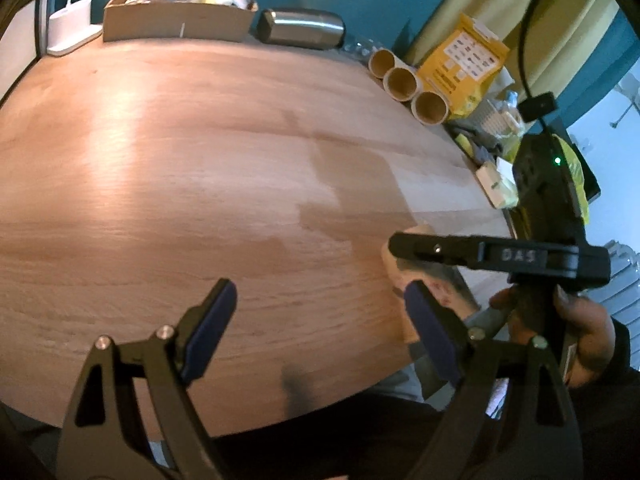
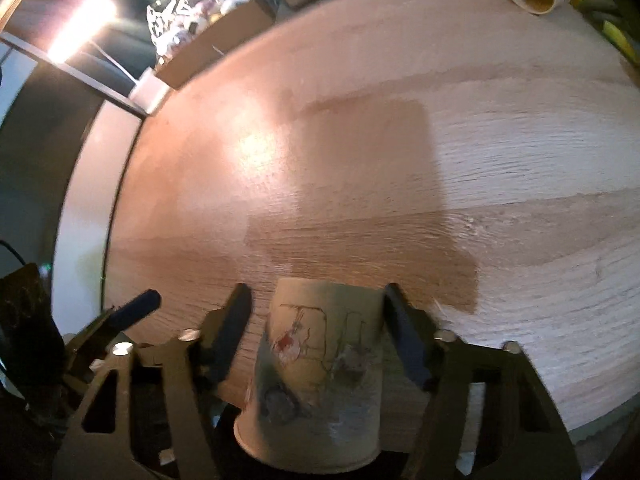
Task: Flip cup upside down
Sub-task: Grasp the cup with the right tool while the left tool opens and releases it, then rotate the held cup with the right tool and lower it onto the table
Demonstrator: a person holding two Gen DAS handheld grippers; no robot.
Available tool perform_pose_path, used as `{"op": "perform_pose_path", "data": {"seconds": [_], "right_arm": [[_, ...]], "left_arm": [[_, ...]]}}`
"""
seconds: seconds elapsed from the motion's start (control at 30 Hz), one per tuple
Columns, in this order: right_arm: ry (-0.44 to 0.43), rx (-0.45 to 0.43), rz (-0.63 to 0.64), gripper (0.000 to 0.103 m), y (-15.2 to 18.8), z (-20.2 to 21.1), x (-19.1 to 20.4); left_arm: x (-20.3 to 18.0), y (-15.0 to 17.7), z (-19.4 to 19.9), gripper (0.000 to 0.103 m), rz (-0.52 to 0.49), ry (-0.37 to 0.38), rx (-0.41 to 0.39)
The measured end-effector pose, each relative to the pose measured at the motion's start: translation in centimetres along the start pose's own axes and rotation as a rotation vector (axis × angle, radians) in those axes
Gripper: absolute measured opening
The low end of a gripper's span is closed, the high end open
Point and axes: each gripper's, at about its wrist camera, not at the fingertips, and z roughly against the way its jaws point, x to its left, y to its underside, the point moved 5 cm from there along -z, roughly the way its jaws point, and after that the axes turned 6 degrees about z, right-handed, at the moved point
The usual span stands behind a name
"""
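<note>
A paper cup (image 2: 316, 376) with a printed drawing lies between the fingers of my right gripper (image 2: 318, 308), its narrow base pointing away and its rim toward the camera. The jaws stand wide; the right finger is near the cup's side and the left finger stands clear of it. In the left wrist view the cup (image 1: 396, 272) shows only partly behind the right gripper (image 1: 416, 256) near the table's front right edge. My left gripper (image 1: 320, 304) is open and empty over the wooden table (image 1: 200, 160).
A cardboard box (image 1: 176, 20) of plush toys, a steel flask (image 1: 300, 28) and a white holder (image 1: 72, 26) line the far edge. Three cardboard tubes (image 1: 404, 82), a yellow bag (image 1: 464, 60) and clutter stand along the right side.
</note>
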Motion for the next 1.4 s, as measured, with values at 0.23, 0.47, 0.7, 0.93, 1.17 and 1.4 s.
{"op": "perform_pose_path", "data": {"seconds": [0.23, 0.47, 0.7, 0.93, 1.17, 1.4], "right_arm": [[0.063, -0.057, 0.093, 0.059, -1.8, 0.8, 1.9], [0.269, -0.431, 0.379, 0.059, -3.1, 3.1, 5.0], [0.435, -0.713, 0.465, 0.059, 0.5, 3.3, 4.2], [0.493, -0.855, 0.487, 0.059, 4.1, 4.1, 3.6], [0.491, -0.953, 0.470, 0.059, 7.9, 5.8, 2.4], [0.424, -0.939, 0.461, 0.059, 8.0, 6.6, 2.7]], "left_arm": [[1.4, -0.5, 0.2, 0.087, -0.006, 0.007, -0.010], [2.8, -0.7, 1.1, 0.087, 0.000, -0.012, -0.078], [4.0, -0.3, 1.6, 0.087, 0.029, -0.025, -0.126], [3.3, 0.4, 1.3, 0.087, -0.010, -0.039, -0.142], [1.9, 1.2, 0.8, 0.087, -0.044, -0.037, -0.140], [0.2, 1.7, 0.7, 0.087, -0.071, -0.019, -0.142]]}}
